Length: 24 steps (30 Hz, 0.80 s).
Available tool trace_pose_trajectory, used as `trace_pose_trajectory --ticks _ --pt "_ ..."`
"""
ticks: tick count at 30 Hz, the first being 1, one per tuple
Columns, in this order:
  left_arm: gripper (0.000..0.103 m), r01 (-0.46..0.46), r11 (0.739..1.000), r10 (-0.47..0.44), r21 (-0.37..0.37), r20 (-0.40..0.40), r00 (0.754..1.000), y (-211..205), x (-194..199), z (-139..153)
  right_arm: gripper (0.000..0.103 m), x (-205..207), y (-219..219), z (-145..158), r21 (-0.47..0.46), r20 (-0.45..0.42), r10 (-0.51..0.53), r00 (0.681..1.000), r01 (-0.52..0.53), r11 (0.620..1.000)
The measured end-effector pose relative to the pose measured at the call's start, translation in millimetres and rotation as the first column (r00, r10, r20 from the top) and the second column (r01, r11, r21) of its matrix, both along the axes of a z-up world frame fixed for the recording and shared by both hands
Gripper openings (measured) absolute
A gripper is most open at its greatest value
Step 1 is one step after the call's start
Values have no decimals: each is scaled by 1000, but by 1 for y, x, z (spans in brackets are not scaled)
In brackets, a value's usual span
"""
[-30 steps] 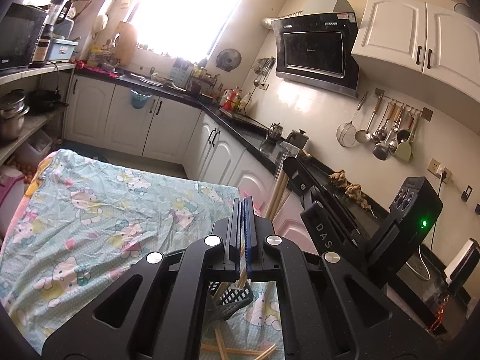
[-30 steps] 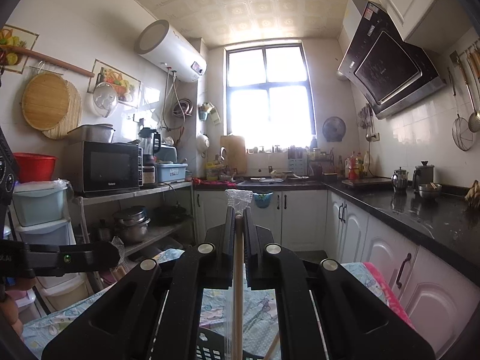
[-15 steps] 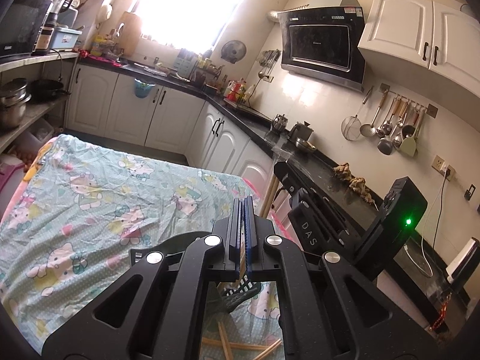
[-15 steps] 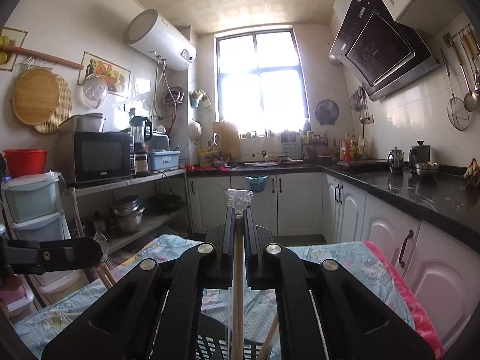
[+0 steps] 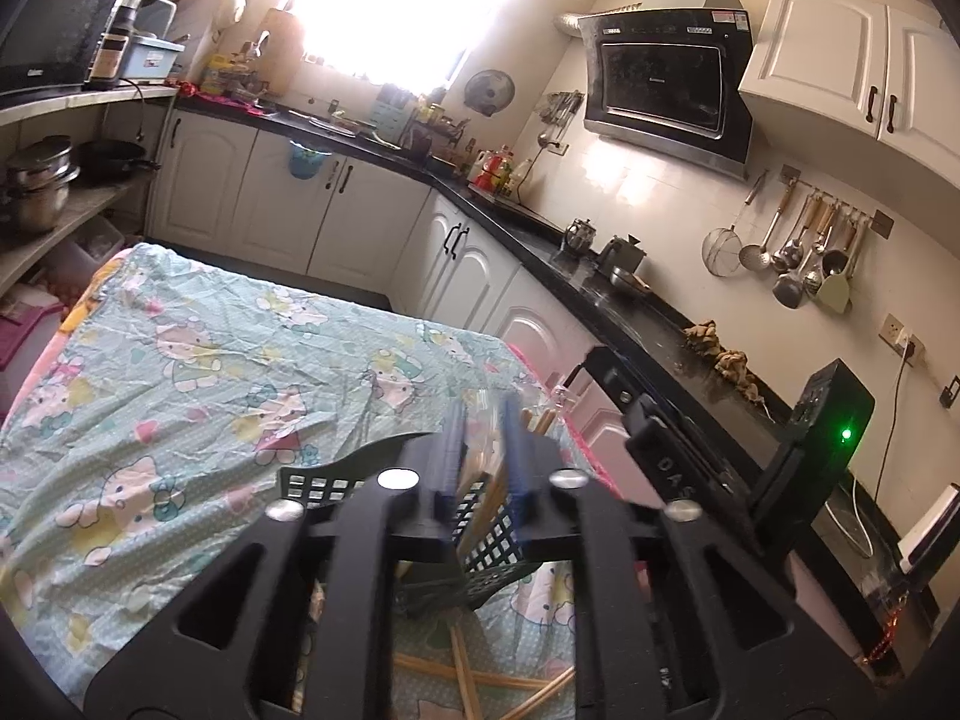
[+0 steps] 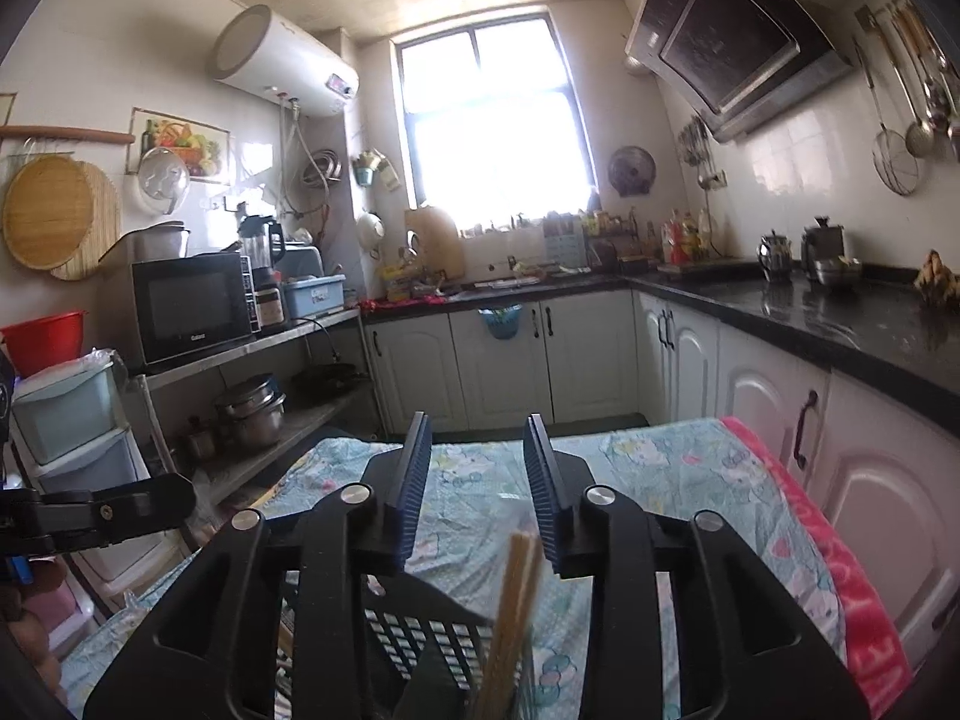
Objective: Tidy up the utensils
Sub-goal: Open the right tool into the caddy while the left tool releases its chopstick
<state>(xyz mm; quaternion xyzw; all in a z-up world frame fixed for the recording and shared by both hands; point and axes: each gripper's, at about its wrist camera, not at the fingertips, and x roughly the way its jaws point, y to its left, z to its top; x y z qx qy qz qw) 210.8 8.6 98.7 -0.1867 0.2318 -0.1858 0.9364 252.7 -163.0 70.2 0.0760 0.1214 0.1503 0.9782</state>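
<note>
Both grippers have let go since half a second ago. The right gripper, which was then clamped on a wrapped pair of chopsticks held upright, now stands with its blue pads spread wide and nothing between them; the chopsticks have dropped and lean in the black slotted basket just below, their tips reaching up near the right pad without touching it. The left gripper, pressed shut before, has also parted its pads, blurred with motion, and chopsticks show through the gap, standing in the basket on the near side of the table. Whether the pads touch those sticks cannot be told through the blur. More loose chopsticks lie crossed on the cartoon-print tablecloth in front of the basket, close to the camera. In the left view the other gripper's black body hangs at the right of the basket, its green light on. In the right view the left one's arm pokes in from the left edge.
</note>
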Motion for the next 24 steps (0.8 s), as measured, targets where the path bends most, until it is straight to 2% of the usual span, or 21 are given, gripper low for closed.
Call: trace_pose_trajectory --ticks 1,4,14,16,21,24 --pt "23 -2 1000 2 -2 1 1000 1 -2 1 34 -2 -3 0 5 -12 -4 1000 4 1000" --pt "34 -13 1000 12 10 14 1000 1 -7 5 39 -6 -7 1 7 -38 -9 999 10 1000" --pt "61 -41 999 40 19 68 997 9 -31 18 51 -27 -19 0 3 -101 -21 995 21 1000" --pt "73 -44 999 43 21 77 996 9 -36 21 53 -30 -21 1 5 -107 -22 994 22 1000" --pt "87 -55 998 52 26 98 994 11 -45 25 56 -38 -27 5 0 -109 -24 994 24 1000" --pt "92 -59 998 56 25 102 993 13 -50 24 59 -45 -29 7 -3 -116 -20 993 19 1000"
